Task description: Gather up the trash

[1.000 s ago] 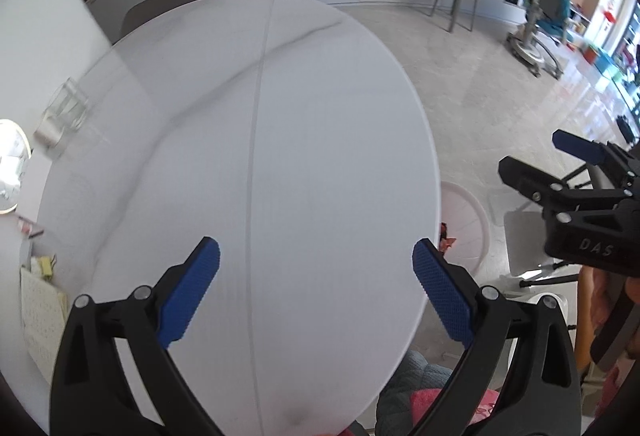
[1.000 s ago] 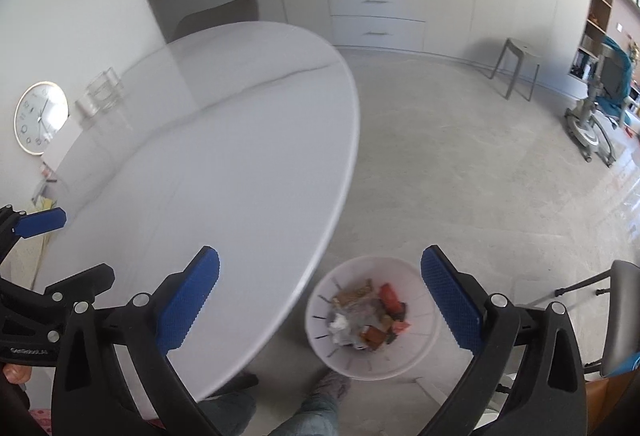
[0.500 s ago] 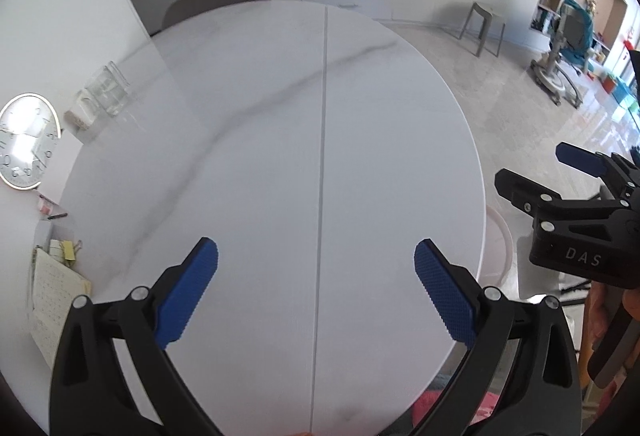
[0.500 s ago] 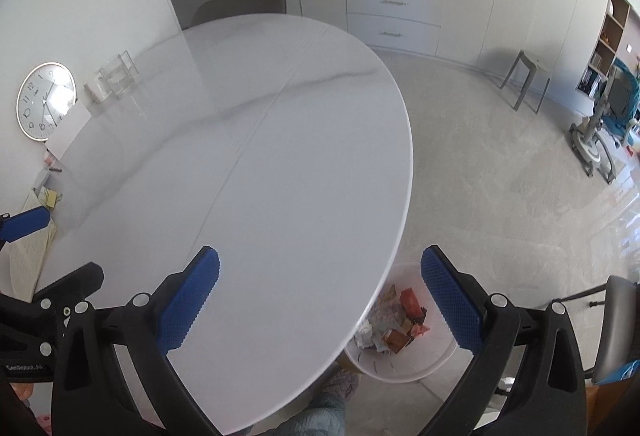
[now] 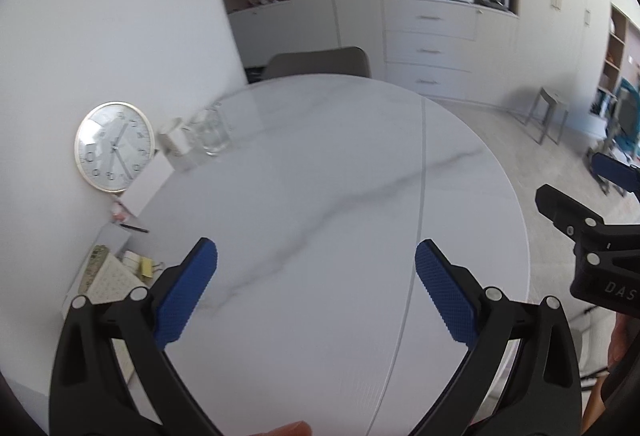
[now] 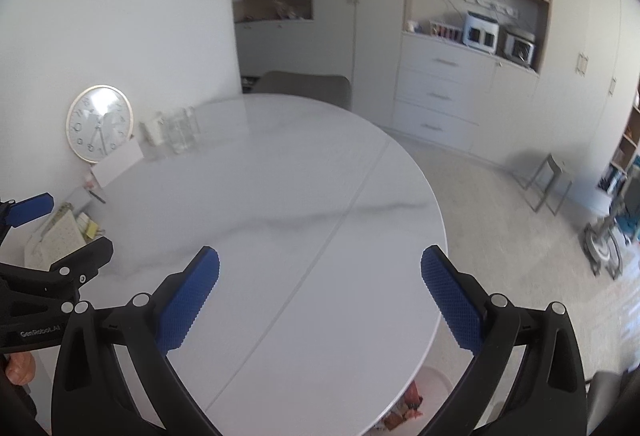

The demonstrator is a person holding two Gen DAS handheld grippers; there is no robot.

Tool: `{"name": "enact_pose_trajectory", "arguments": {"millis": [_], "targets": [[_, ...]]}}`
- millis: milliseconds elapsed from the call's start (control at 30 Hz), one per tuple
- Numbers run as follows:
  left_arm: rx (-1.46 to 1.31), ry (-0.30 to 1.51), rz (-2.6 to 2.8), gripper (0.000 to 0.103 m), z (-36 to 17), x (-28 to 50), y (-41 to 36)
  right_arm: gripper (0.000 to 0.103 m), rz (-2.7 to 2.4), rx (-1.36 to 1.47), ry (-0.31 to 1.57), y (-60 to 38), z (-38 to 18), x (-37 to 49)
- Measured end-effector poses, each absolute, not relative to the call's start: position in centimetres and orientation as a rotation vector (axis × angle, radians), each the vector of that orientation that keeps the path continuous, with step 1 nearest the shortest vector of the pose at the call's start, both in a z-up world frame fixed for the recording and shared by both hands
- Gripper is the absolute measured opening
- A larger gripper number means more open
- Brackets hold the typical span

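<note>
Both claws hang over the near edge of the table (image 5: 320,220), side by side, each spread wide with nothing between its blue ribbed pads. The left claw (image 5: 316,292) looks across the middle of the top; the right claw (image 6: 320,296) sits closer to the right edge.

The trash (image 6: 404,410) lies below and behind the right claw's reach, not ahead of it: a few crumpled red and orange scraps show in a pale round bin (image 6: 436,380) on the floor, tucked under the near right edge of the table. The right claw is clearly the nearer one; the left wrist view shows no bin at all. No loose scrap shows on the table within reach of either claw, so the collecting looks largely finished, and any next move would have to find a new piece first.

The table is an oval slab, smooth and glossy, white with thin grey veins and a straight seam running front to back. At its far left edge, against the wall, lie a speckled notebook (image 5: 106,278), yellow clips (image 5: 146,268), a pen (image 5: 134,227), clear glasses (image 5: 210,132) and a round clock (image 5: 115,147) with a pale metal rim leaning upright. Beyond the far edge stand a grey chair (image 5: 320,62), then matte white drawers and cupboards.
</note>
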State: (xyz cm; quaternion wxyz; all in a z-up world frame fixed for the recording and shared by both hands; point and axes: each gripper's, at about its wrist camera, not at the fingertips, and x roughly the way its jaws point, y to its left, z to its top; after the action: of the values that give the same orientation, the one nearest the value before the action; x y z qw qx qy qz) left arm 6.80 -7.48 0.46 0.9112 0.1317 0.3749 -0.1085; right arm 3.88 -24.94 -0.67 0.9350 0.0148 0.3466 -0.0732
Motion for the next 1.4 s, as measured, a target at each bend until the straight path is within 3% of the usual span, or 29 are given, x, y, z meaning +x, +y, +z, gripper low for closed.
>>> {"name": "enact_pose_trajectory", "arguments": {"millis": [300, 1400], "targets": [[0.183, 0.770, -0.115, 0.095, 0.6, 6.7, -3.8, 0.100, -0.043, -0.030, 0.695, -21.5, 0.8, 5.8], [0.163, 0.810, -0.111, 0.095, -0.5, 7.6, -3.2, 0.100, -0.035, -0.027, 0.735, -20.7, -0.4, 5.7]]}}
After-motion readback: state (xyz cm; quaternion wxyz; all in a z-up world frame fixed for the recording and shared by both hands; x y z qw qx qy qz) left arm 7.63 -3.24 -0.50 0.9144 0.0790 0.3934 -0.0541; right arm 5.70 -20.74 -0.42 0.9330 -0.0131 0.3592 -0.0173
